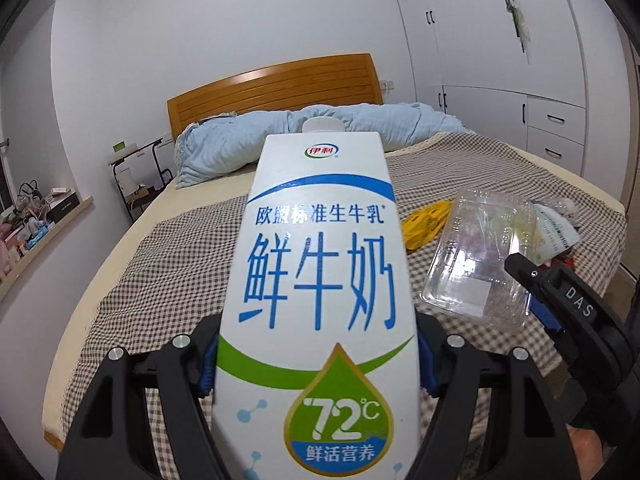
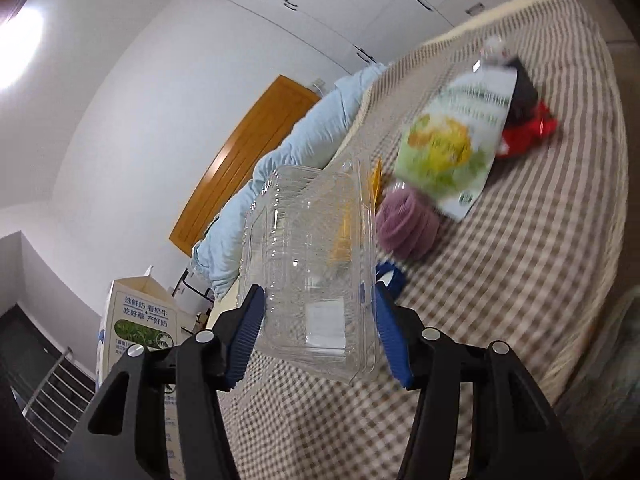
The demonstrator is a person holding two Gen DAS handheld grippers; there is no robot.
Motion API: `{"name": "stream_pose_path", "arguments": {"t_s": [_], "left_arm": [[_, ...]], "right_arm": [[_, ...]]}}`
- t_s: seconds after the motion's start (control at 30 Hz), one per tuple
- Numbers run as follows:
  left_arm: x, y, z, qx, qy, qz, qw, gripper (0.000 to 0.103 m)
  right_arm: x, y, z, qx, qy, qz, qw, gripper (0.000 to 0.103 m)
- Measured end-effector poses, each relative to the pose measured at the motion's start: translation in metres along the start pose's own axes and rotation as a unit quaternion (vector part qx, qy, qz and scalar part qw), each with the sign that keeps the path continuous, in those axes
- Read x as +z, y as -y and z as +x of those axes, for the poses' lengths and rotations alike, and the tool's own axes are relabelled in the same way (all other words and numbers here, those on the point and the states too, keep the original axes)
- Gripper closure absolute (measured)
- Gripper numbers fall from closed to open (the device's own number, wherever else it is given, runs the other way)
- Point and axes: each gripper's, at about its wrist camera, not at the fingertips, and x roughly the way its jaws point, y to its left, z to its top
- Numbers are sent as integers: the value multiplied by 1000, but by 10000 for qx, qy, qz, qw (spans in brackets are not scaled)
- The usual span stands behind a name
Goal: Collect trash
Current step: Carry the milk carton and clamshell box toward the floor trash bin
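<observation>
We have two pieces of trash in hand. The milk carton (image 1: 316, 280) sits upright between the blue pads of the left hand-held gripper (image 1: 318, 364), pinched across its lower body so that the tall box stays balanced and its white cap (image 1: 323, 125) points up, away from any spill. The clear plastic clamshell box (image 2: 316, 276) is pinched across its width by the right hand-held gripper (image 2: 320, 332), pads pressing on both side walls; we judge the hold is light, since thin plastic like this would buckle under a hard squeeze. Both items hang above the bed (image 1: 168, 264) rather than resting on it, which suits carrying them off to a bin we cannot see.

Counting outward: one carton, one clamshell, each in its own gripper. On the checked bedspread lie more candidates for collection: one yellow wrapper (image 1: 426, 224), one printed salad bag (image 2: 456, 136), one red wrapper (image 2: 528, 132) just beside a dark packet (image 2: 522, 88), one crumpled pale item (image 2: 494, 46) at the far end, and one purple ruffled thing (image 2: 404, 224) that we cannot identify. That makes roughly six loose pieces on the bed, clustered near each other.

Beyond them, one pale blue quilt (image 1: 280, 136) is bunched against one wooden headboard (image 1: 276, 88), with white wardrobe doors (image 1: 500, 40) along the side wall.
</observation>
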Motion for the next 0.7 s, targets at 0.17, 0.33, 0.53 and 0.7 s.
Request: {"name": "stream_pose_path", "arguments": {"t_s": [0.17, 0.33, 0.53, 0.7], "left_arm": [[2, 25, -21, -92, 51, 70, 9999, 33], [-1, 50, -39, -256, 66, 89, 9996, 33], [-9, 81, -57, -402, 90, 244, 9989, 33], [-17, 102, -70, -513, 146, 389, 9978, 33]], "right_arm": [[18, 13, -30, 20, -16, -204, 9998, 49], [39, 20, -56, -10, 50, -532, 9986, 49], [65, 38, -91, 17, 142, -787, 9968, 49], [77, 50, -117, -46, 206, -1159, 9930, 49]]}}
